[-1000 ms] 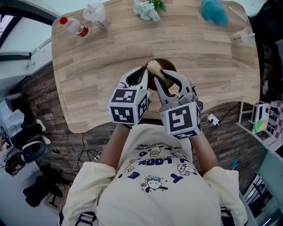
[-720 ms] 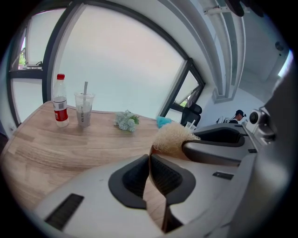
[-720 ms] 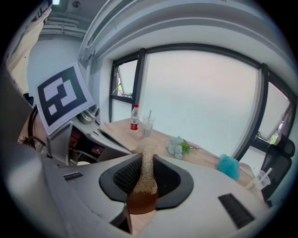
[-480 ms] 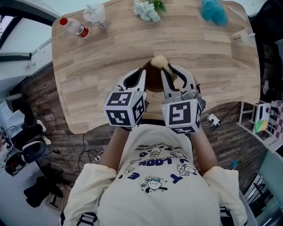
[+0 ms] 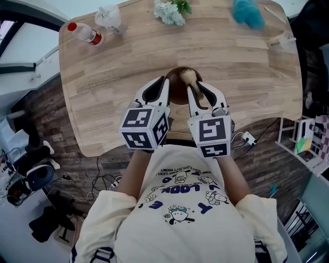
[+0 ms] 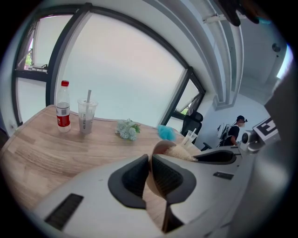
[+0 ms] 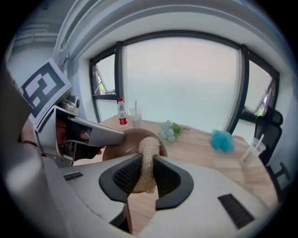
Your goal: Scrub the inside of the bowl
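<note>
A brown bowl (image 5: 177, 88) rests tilted near the front edge of the wooden table (image 5: 103, 82). My left gripper (image 5: 163, 88) is shut on the bowl's near-left rim; in the left gripper view the thin rim (image 6: 150, 179) sits between the dark pads. My right gripper (image 5: 199, 92) is shut on a tan loofah scrubber (image 5: 188, 77), whose tip lies inside the bowl. In the right gripper view the loofah (image 7: 148, 148) stands between the pads, in front of the bowl (image 7: 122, 142), with the left gripper (image 7: 93, 134) at the left.
Along the table's far side stand a red-capped bottle (image 5: 85, 32), a plastic cup with a straw (image 5: 109, 16), a bunch of flowers (image 5: 169, 10), a blue fluffy ball (image 5: 249, 13) and another cup (image 5: 282, 42). The table's front edge runs just under the grippers.
The loofah went from the bowl's middle up to its far rim, then came back down into the bowl. The right gripper rolled and dropped slightly; the left gripper stayed on the rim.
</note>
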